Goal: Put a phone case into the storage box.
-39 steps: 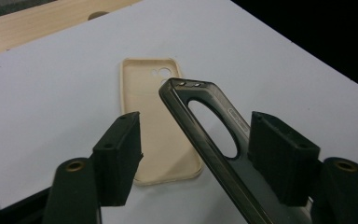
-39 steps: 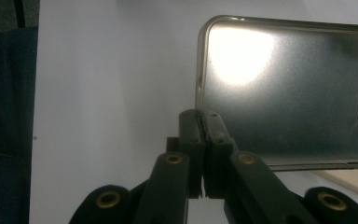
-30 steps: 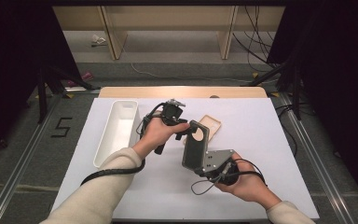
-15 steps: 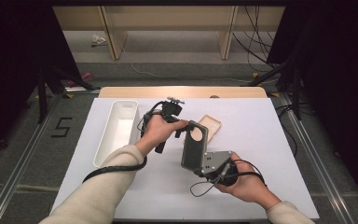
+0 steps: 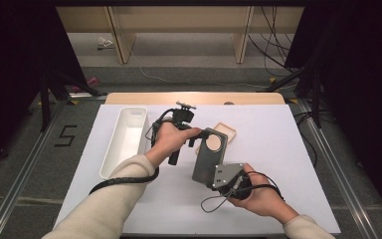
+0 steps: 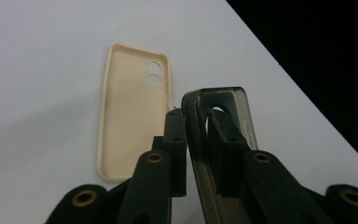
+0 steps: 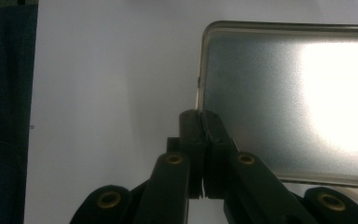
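Observation:
A dark grey phone case (image 5: 206,162) stands tilted above the white table, held from two sides. My left gripper (image 5: 199,137) has just been closing its jaws, and they now pinch the case's upper rim (image 6: 247,121) beside the round camera cutout; the left gripper (image 6: 198,121) has that rim between its pads. My right gripper (image 5: 214,179) is shut on the case's lower edge. In the right gripper view the right gripper (image 7: 200,119) clamps the thin side wall of the case (image 7: 289,93). A beige phone case (image 5: 226,132) lies hollow side up on the table (image 6: 130,116), behind the dark one.
A long white tray (image 5: 124,139) lies at the left of the white table (image 5: 288,164). Cables trail from both grippers. The table's wooden far edge (image 5: 194,98) faces a floor with shelving legs and cables.
The left gripper's jaws have drawn together on the dark case's upper rim. Both hands and the case stay where they were.

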